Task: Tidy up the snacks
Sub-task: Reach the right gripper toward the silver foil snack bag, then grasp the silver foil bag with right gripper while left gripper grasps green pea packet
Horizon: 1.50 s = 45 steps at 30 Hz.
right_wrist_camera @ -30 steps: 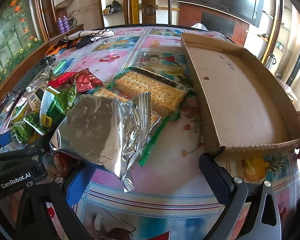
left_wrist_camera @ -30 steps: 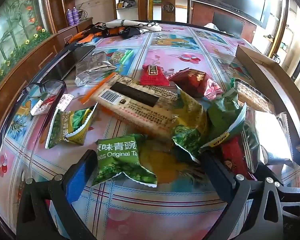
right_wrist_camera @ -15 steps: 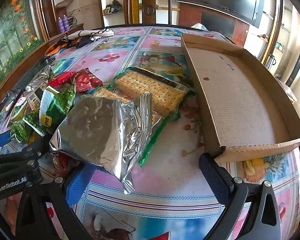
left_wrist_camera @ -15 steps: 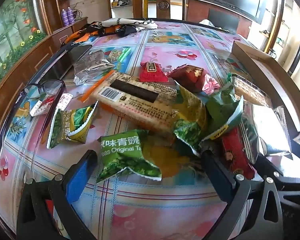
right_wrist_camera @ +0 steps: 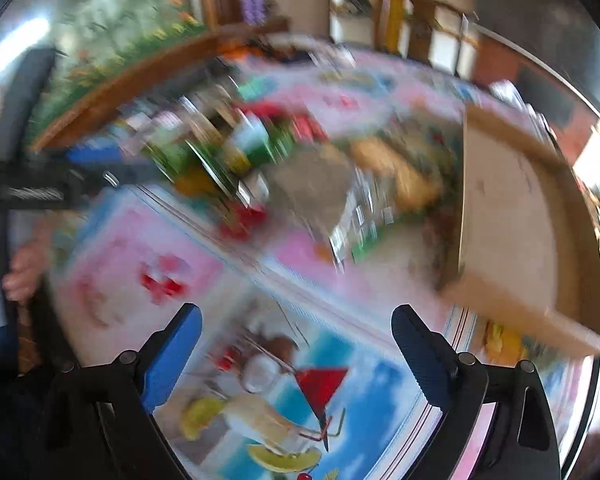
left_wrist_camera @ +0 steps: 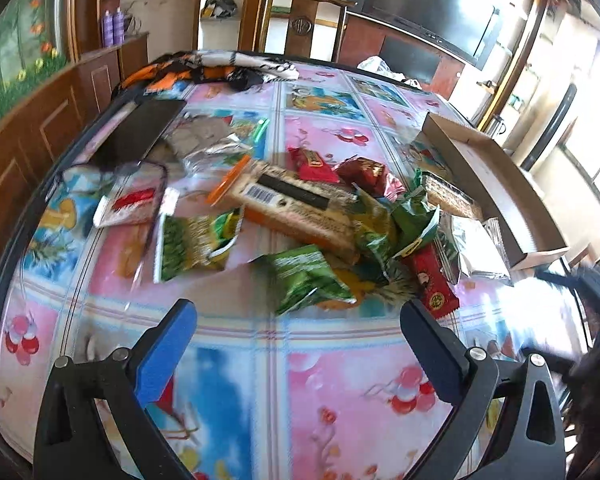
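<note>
Presently listed: assorted foil and plastic snack packets (left_wrist_camera: 320, 232), heaped mid-desk on the pink-and-blue patterned desk (left_wrist_camera: 340, 380), beside a shallow brown cardboard tray (left_wrist_camera: 496, 188), seemingly empty. Left gripper (left_wrist_camera: 298, 344) and right gripper (right_wrist_camera: 296, 344): jaws spread wide, nothing held. The nearest green pea-snack packet (left_wrist_camera: 304, 280) is best pinched at its flat edge, then carried trayward.

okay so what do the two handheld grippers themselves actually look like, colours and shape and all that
Both look alike: a black frame with triangular cut-outs and silver pivot bolts. The left gripper has one blue-padded finger and one dark one; the right gripper has the same pairing. In the blurred right view, white lettering shows on the left gripper's black body, unreadable here.
</note>
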### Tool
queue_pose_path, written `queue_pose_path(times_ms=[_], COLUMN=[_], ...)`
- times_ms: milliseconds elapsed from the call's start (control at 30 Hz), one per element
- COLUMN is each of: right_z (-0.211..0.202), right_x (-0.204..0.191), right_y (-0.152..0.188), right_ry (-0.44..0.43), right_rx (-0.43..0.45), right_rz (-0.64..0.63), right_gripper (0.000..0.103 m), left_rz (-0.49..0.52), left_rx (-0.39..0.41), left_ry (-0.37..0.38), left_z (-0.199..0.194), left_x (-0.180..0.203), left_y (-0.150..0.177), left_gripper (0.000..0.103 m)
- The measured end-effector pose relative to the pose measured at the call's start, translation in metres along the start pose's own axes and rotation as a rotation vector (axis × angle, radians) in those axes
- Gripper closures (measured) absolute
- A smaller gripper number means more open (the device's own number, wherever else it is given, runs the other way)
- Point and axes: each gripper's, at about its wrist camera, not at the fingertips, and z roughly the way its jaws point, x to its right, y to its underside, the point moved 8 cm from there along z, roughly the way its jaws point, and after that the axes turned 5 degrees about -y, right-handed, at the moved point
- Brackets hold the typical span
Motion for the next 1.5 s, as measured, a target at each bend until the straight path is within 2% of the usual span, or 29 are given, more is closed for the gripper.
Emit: queue_pose_path(times_ms=[67,133,233,300,333,400,533,633,767,900,1100,1133,1167,1200,1267,1333,1500], right_z=[-0.008,0.007,0.044,0.068,0.074,0.075,0.058,0.047,0.034,0.034,0.058,0.062,0.065,0.068,0.069,0.066,0.063], right_x=[0.003,0.013,0.029,0.039,0.04,0.034,0.004,-0.009,-0.014,-0.019,-0.018,-0.016,-0.014,-0.012,-0.011,-0.008,-0.004], right_y=[-0.027,-0.053,-0.077,-0.071,-0.065,-0.05,-0.023,-0.009,-0.007,-0.009,0.003,0.005,0.008,0.01,0.013,0.013,0.014], right_ry=[-0.013,0.017,-0.004,-0.042,-0.05,-0.123,-0.236,-0.224,-0.223,-0.216,-0.163,-0.162,-0.149,-0.139,-0.113,-0.103,-0.082], right_rx=[0.075,0.081,0.057,0.005,-0.013,-0.029,-0.049,-0.043,-0.035,-0.052,-0.148,-0.158,-0.168,-0.185,-0.179,-0.167,-0.148], right_rz=[-0.012,-0.024,0.021,0.068,0.081,0.093,0.01,-0.041,-0.115,-0.19,-0.251,-0.245,-0.236,-0.231,-0.244,-0.227,-0.19], right_gripper=[0.005,0.007,0.022,0.037,0.04,0.041,0.041,0.04,0.022,0.013,0.013,0.013,0.016,0.026,0.032,0.037,0.039], left_rz=[-0.017,-0.022,-0.03,-0.019,-0.014,-0.004,0.015,0.037,0.089,0.084,0.084,0.082,0.085,0.093,0.104,0.099,0.066], left_rx=[0.004,-0.001,0.007,0.016,0.021,0.027,-0.007,-0.016,-0.039,-0.086,-0.092,-0.093,-0.097,-0.08,-0.068,-0.051,-0.035], left_ry=[-0.017,-0.025,-0.034,-0.039,-0.041,-0.036,-0.002,-0.003,0.007,-0.002,-0.061,-0.067,-0.079,-0.111,-0.138,-0.166,-0.151], left_z=[-0.003,-0.006,-0.014,-0.021,-0.024,-0.028,-0.019,-0.011,0.0,0.018,0.04,0.043,0.045,0.045,0.045,0.044,0.041], left_x=[-0.009,-0.013,-0.02,-0.025,-0.028,-0.031,-0.026,-0.015,-0.001,0.004,0.006,0.006,0.005,0.004,0.003,0.0,-0.008], left_y=[0.001,0.003,0.006,0.008,0.009,0.011,0.014,0.013,0.011,0.007,-0.003,-0.004,-0.004,-0.005,-0.006,-0.008,-0.01], left_gripper=[0.007,0.009,0.009,0.009,0.009,0.009,0.009,0.009,0.009,0.009,0.01,0.02,0.024,0.033,0.04,0.057,0.064])
